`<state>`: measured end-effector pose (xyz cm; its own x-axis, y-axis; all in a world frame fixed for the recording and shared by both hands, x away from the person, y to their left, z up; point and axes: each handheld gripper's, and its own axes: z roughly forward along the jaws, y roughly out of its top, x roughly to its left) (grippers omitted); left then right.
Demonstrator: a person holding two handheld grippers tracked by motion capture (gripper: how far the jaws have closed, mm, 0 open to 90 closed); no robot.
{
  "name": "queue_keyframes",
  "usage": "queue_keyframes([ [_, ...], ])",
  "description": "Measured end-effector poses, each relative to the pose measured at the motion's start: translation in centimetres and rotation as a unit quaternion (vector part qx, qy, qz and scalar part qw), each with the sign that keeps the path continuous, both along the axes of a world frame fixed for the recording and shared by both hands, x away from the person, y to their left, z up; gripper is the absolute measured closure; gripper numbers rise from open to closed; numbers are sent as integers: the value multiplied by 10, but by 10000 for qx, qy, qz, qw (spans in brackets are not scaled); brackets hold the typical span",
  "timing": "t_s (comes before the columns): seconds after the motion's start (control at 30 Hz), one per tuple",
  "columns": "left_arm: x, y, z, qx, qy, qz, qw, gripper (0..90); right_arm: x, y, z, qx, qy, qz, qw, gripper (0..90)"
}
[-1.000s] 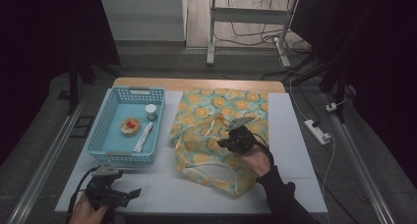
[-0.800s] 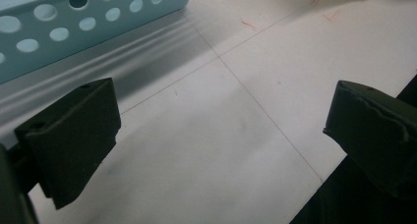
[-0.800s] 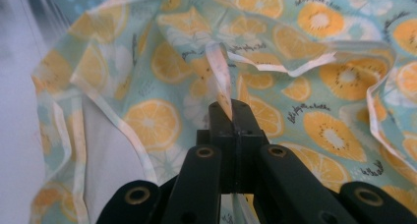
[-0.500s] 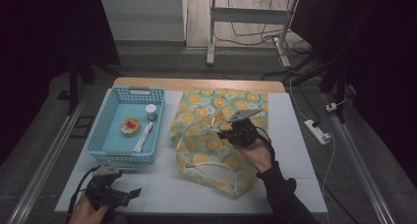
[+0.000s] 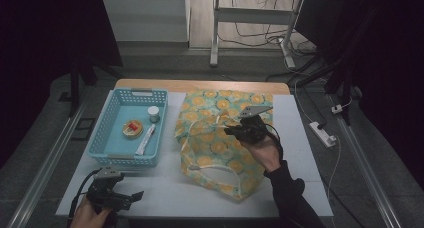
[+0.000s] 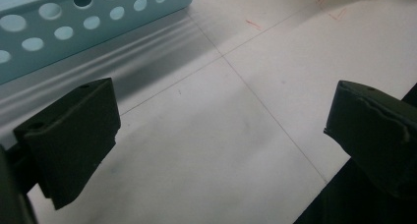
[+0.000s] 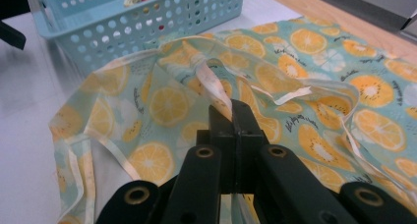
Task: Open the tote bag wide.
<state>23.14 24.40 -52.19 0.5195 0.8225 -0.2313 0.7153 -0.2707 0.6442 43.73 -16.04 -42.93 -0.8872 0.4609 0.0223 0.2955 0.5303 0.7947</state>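
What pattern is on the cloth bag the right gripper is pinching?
Orange slices on pale green fabric bag, clearest in the right gripper view.

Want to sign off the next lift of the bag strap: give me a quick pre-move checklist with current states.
1. Right gripper shut on the strap: ok, the jaws are closed with the strap pinched between them.
2. Strap lifting the bag rim off the table: ok, fabric rises toward the jaws in the right gripper view.
3. Bag mouth open enough for loading: cannot tell.
4. Left gripper free: ok, jaws wide apart over bare table, nothing between them.
5. Basket apart from the bag: ok, a gap shows in the high view.
6. Second strap clear of the right gripper: ok, it lies on the bag nearer the person.
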Motion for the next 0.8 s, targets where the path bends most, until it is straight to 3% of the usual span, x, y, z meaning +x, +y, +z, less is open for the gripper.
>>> queue_keyframes([
  [0.57,0,0,0,-4,-3,11,10000,2,0,-8,16,278,-194,-114,9994,900],
  [0.8,-1,1,0,-35,-18,56,10000,0,0,-9,17,312,-194,-114,9993,900],
])
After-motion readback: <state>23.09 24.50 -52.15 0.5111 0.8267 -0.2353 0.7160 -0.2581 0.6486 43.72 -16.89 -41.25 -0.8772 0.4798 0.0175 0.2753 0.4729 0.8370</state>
